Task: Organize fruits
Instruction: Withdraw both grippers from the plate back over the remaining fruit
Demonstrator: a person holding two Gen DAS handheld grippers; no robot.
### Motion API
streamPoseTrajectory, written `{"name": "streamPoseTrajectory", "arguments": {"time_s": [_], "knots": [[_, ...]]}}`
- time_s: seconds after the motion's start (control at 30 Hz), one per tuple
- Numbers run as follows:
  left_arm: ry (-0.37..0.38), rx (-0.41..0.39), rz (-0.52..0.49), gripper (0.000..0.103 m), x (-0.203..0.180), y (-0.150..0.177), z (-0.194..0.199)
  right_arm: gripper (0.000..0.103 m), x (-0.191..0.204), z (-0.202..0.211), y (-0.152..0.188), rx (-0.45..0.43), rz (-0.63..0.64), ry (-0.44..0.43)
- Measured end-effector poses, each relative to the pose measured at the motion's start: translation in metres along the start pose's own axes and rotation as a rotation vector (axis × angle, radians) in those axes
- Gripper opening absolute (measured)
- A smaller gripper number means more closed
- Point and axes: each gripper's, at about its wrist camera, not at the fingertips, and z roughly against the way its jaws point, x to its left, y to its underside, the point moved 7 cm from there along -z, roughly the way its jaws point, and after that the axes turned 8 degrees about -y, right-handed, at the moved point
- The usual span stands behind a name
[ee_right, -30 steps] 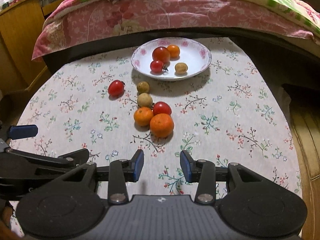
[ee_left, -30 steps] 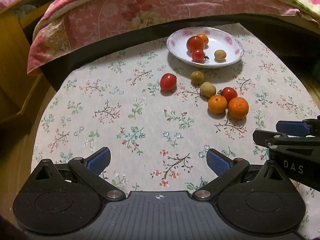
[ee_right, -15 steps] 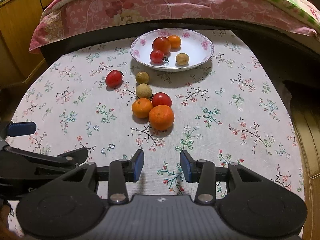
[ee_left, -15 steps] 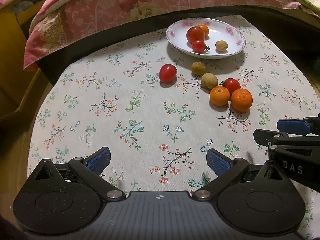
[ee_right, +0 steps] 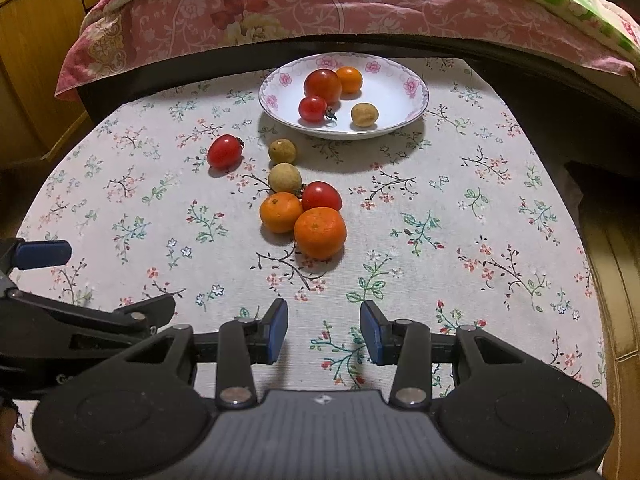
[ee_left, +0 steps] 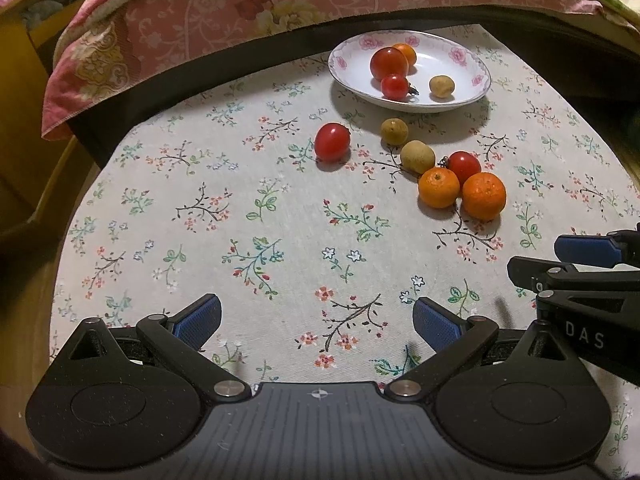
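Observation:
A white flowered plate (ee_right: 404, 120) (ee_left: 472, 92) at the far side of the table holds two red tomatoes, a small orange and a brown longan. Loose on the cloth lie a red tomato (ee_right: 224, 151) (ee_left: 331, 141), two brown longans (ee_right: 282, 150), another tomato (ee_right: 321, 196) and two oranges (ee_right: 320, 232) (ee_left: 483, 195). My left gripper (ee_left: 316, 322) hangs wide open over bare cloth, well short of the fruit. My right gripper (ee_right: 323, 332) has a narrow gap with nothing in it, just short of the nearest orange.
The round table wears a floral cloth (ee_right: 460, 216). A bed with a pink flowered quilt (ee_right: 280, 4) runs along the far edge. Wooden furniture (ee_right: 36, 52) stands at the left. Each gripper shows at the edge of the other's view.
Both views have crept slightly toward the fruit, which now sits a little lower and larger in frame. Neither gripper's jaws have changed, and no fruit has moved.

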Motion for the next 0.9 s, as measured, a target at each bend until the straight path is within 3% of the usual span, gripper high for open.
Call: {"name": "streamPoseTrajectory", "arguments": {"time_s": [0.9], "knots": [[0.001, -0.005, -0.002, 0.103, -0.0002, -0.0005, -0.0001, 0.034, 0.0003, -0.0011, -0.0003, 0.000, 0.004, -0.003]]}}
